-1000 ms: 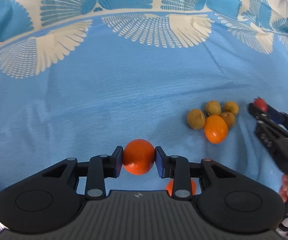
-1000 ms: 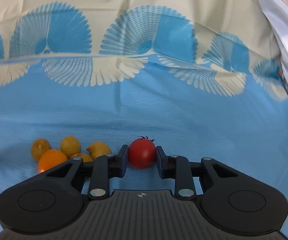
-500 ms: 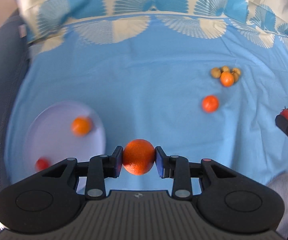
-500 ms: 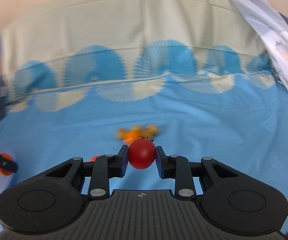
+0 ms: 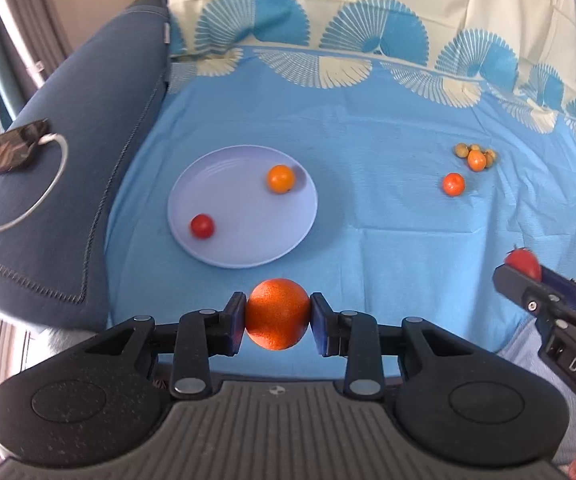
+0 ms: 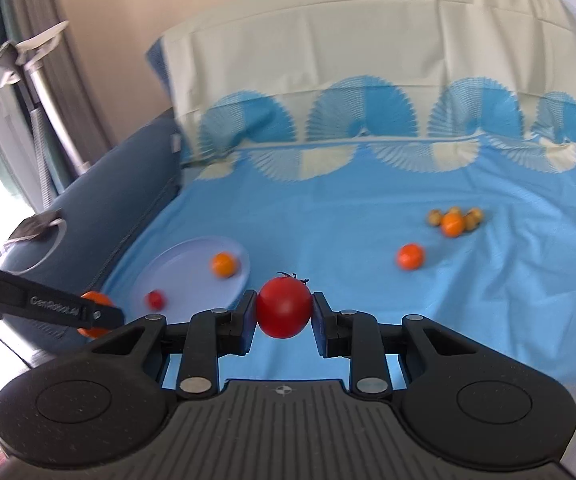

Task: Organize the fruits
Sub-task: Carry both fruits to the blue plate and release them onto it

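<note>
My left gripper (image 5: pixel 277 314) is shut on an orange (image 5: pixel 277 312), held in the air near the front rim of a pale lilac plate (image 5: pixel 247 240). On that plate lie a small orange (image 5: pixel 280 179) and a red tomato (image 5: pixel 202 226). My right gripper (image 6: pixel 283 314) is shut on a red tomato (image 6: pixel 283 312) with a green stem. In the left wrist view the right gripper (image 5: pixel 522 270) shows at the right edge with its tomato (image 5: pixel 523 262). In the right wrist view the left gripper (image 6: pixel 95 314) reaches in from the left.
On the blue patterned sheet (image 5: pixel 368 120) to the right lie a lone orange (image 5: pixel 453 184) and a cluster of small yellow-green fruits around another orange (image 5: pixel 476 158). A dark blue cushion (image 5: pixel 67 160) with a phone and white cable (image 5: pixel 7 150) borders the left side.
Both grippers have risen and swung left with their fruits. The fruit cluster has shrunk into the distance, and the plate and blue cushion have come into view.
</note>
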A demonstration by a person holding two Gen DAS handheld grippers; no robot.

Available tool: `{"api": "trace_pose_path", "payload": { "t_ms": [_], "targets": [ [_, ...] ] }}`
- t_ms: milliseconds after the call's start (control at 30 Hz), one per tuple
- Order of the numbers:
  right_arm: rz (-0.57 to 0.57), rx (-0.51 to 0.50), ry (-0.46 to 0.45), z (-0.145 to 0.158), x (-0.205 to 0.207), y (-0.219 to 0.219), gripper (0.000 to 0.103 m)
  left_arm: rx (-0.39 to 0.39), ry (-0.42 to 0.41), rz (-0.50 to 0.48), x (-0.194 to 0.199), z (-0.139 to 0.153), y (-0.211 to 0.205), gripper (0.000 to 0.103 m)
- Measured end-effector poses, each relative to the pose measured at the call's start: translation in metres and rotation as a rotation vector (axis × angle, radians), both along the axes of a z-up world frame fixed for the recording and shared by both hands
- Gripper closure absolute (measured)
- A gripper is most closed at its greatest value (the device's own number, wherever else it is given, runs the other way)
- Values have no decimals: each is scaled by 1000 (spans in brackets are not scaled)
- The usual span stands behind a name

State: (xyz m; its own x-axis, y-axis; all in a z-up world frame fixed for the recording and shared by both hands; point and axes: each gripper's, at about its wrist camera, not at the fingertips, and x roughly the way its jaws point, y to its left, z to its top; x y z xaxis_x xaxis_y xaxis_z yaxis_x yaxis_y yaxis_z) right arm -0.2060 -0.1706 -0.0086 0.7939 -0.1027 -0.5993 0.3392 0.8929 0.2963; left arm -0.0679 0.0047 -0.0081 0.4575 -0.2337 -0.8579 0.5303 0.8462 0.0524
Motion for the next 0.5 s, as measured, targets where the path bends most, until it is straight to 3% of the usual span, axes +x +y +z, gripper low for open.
{"api": "trace_pose_path", "payload": {
  "t_ms": [500],
  "targets": [
    [40,-73,-25,33,-24,65,73,-110,-31,19,-34,19,62,65]
  ]
}}
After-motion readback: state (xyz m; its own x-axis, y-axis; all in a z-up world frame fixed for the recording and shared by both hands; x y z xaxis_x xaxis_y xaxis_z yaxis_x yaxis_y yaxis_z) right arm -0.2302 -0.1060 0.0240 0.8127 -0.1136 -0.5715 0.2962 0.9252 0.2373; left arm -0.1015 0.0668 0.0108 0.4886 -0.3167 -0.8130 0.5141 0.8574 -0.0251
